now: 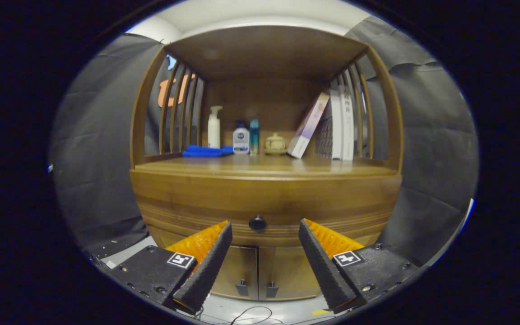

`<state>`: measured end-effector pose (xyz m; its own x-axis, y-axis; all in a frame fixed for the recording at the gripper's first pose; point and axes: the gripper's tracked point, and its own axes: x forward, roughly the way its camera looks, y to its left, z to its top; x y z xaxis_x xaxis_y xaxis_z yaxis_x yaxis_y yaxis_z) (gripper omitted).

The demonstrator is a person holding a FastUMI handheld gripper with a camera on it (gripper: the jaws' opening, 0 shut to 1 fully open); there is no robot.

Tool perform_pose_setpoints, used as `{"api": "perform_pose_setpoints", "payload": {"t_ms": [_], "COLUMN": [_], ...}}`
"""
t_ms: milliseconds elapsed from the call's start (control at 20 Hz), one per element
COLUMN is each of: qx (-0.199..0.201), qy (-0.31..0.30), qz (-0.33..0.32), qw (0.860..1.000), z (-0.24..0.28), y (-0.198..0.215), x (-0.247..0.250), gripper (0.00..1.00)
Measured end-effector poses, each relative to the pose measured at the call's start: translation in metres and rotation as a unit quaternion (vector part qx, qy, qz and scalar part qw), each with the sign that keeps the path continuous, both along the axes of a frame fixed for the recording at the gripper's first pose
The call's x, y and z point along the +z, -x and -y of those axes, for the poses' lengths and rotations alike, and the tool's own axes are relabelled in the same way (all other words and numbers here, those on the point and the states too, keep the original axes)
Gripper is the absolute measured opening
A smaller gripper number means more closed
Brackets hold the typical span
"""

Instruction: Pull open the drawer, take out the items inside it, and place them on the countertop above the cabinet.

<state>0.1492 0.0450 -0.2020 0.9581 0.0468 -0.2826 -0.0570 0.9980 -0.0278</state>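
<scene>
Gripper (265, 230) fingers spread wide, nothing between them, no contact with anything. Fingers are wedge-shaped with ribbed inner faces; flat plates behind them carry small square markers.

Drawer (264, 208) is closed, just ahead of the fingers. Front is polished wood, bowed by the lens, with horizontal grooves along its lower edge. Round dark knob (257, 223) sits centred on it, in the gap between the fingertips but beyond them, not touched. Drawer contents hidden.

Countertop (264, 168) directly above the drawer: smooth glossy wood, front part bare. At the back, left to right: folded blue cloth (206, 151), white pump bottle (214, 126), squat white bottle with dark cap (241, 138), slim teal tube (254, 136), small round lidded ceramic jar (275, 143), then books (339, 124), one book (307, 126) leaning against the upright ones.

Cabinet (379, 113) has curved slatted wooden sides and a flat wooden top shelf. Below the drawer, two cabinet doors (257, 271) meet at the centre, each with a small dark pull.

Thin cable (251, 313) lies looped on the pale floor below the fingers.
</scene>
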Motion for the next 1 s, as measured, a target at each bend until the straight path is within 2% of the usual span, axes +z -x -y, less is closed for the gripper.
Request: {"api": "perform_pose_setpoints", "payload": {"t_ms": [250,400,850,1000], "qx": [-0.006,-0.022,-0.042,-0.038], "qy": [0.010,0.013,-0.004,-0.018], "qz": [-0.009,-0.009,-0.023,-0.032], "qw": [1.000,1.000,0.999,0.999], "z": [-0.003,0.001,-0.003,-0.004], "y": [-0.034,-0.046,-0.048,-0.046], "x": [-0.019,-0.022,-0.024,-0.025], "gripper": [0.87,0.67,0.32,0.29]}}
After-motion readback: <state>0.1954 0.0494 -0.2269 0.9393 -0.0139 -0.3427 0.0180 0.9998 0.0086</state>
